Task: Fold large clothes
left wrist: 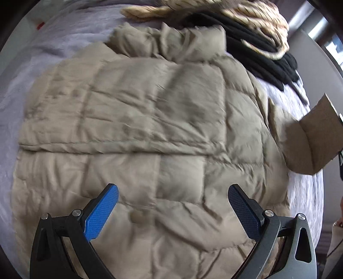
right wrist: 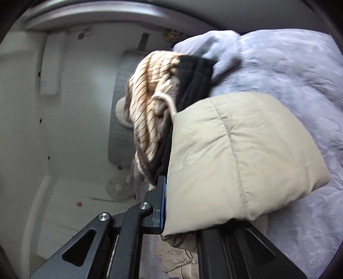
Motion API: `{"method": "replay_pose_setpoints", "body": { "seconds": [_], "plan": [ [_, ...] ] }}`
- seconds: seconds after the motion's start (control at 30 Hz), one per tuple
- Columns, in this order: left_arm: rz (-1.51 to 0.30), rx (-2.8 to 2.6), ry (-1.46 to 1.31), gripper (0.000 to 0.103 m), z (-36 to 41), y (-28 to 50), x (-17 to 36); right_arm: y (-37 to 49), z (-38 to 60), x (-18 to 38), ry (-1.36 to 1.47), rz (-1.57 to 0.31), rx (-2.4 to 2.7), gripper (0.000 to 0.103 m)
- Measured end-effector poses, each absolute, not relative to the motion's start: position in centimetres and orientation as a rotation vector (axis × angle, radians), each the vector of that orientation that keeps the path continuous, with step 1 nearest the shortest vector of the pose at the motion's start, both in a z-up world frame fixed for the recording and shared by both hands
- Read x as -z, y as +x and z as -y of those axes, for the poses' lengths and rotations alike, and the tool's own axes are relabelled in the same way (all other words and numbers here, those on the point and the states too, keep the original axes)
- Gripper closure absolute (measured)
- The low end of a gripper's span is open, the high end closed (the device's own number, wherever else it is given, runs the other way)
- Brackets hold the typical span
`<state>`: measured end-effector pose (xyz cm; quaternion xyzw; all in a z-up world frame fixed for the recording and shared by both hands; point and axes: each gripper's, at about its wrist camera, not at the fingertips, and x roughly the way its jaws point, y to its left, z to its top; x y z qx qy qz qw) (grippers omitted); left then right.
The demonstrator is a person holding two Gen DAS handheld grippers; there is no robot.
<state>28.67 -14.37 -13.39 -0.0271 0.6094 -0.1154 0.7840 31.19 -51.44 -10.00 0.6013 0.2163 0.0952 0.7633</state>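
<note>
A beige quilted puffer jacket (left wrist: 150, 120) lies spread on a lavender fleece blanket (left wrist: 42, 70), its collar at the top of the left wrist view. My left gripper (left wrist: 172, 193) hangs over the jacket's lower half, open, with blue pads (left wrist: 100, 214) wide apart and nothing between them. At the right edge of that view a flap of the jacket (left wrist: 315, 137) is lifted off the bed. In the right wrist view my right gripper (right wrist: 166, 186) is shut on that padded jacket part (right wrist: 235, 154). The fabric drapes over and hides its right finger.
A cream garment with thin dark stripes (left wrist: 246, 15) and a black garment (left wrist: 257, 53) lie heaped beyond the jacket's collar, also seen as striped cloth (right wrist: 150, 103) and black cloth (right wrist: 193, 81). A bunched lavender blanket (right wrist: 289, 70) lies behind. A white wall (right wrist: 75, 107) lies to the left.
</note>
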Motion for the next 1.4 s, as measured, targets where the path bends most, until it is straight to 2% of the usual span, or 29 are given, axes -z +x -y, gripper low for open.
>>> {"method": "replay_pose_setpoints", "body": {
  "seconds": [0.13, 0.27, 0.43, 0.5, 0.6, 0.67, 0.7, 0.73, 0.77, 0.9, 0.93, 0.97, 1.03, 1.13, 1.4],
  "plan": [
    [-1.214, 0.181, -0.039, 0.001, 11.3, 29.9, 11.5, 36.7, 42.5, 4.7, 0.945, -0.565, -0.321, 0.095],
    [-1.136, 0.117, -0.023, 0.001, 7.7, 30.9, 10.9, 40.5, 31.9, 3.4, 0.607, -0.661, -0.376, 0.095],
    [-1.121, 0.066, -0.06, 0.001, 4.0, 32.5, 11.8, 43.4, 20.0, 9.0, 0.323, -0.853, -0.395, 0.095],
    [-1.12, 0.064, -0.071, 0.001, 3.0, 33.1, 12.4, 44.3, 17.6, 12.6, 0.263, -0.942, -0.361, 0.095],
    [-1.121, 0.071, -0.078, 0.001, 2.2, 33.0, 13.1, 44.5, 17.0, 14.7, 0.266, -0.992, -0.312, 0.094],
    [-1.123, 0.085, -0.08, 0.001, 2.1, 33.4, 13.4, 44.3, 18.2, 14.5, 0.329, -1.003, -0.322, 0.078],
    [-1.122, 0.089, -0.082, 0.001, 2.0, 33.2, 13.4, 43.9, 19.0, 14.1, 0.375, -1.009, -0.328, 0.054],
    [-1.12, 0.096, -0.089, 0.001, 1.9, 33.3, 13.3, 43.5, 20.3, 13.6, 0.44, -1.0, -0.331, 0.035],
    [-1.118, 0.101, -0.099, 0.001, 1.8, 33.4, 13.3, 42.6, 21.5, 13.2, 0.494, -0.979, -0.319, 0.035],
    [-1.126, 0.141, -0.147, 0.001, 1.8, 34.1, 13.3, 41.2, 27.0, 13.5, 0.776, -0.918, -0.216, 0.035],
    [-1.127, 0.148, -0.152, 0.001, 1.8, 34.3, 13.4, 41.3, 28.5, 14.2, 0.844, -0.912, -0.179, 0.038],
    [-1.127, 0.159, -0.157, 0.001, 1.8, 34.6, 13.4, 41.1, 29.0, 14.5, 0.868, -0.91, -0.155, 0.045],
    [-1.122, 0.182, -0.171, 0.001, 1.8, 35.0, 13.2, 41.6, 30.1, 15.2, 0.884, -0.922, -0.1, 0.078],
    [-1.117, 0.221, -0.216, 0.001, 1.4, 35.5, 13.1, 41.9, 30.6, 15.0, 0.867, -0.885, -0.091, 0.092],
    [-1.111, 0.268, -0.383, 0.001, -1.4, 36.1, 13.3, 43.5, 21.9, 10.4, 0.514, -0.811, -0.295, 0.093]
  ]
}}
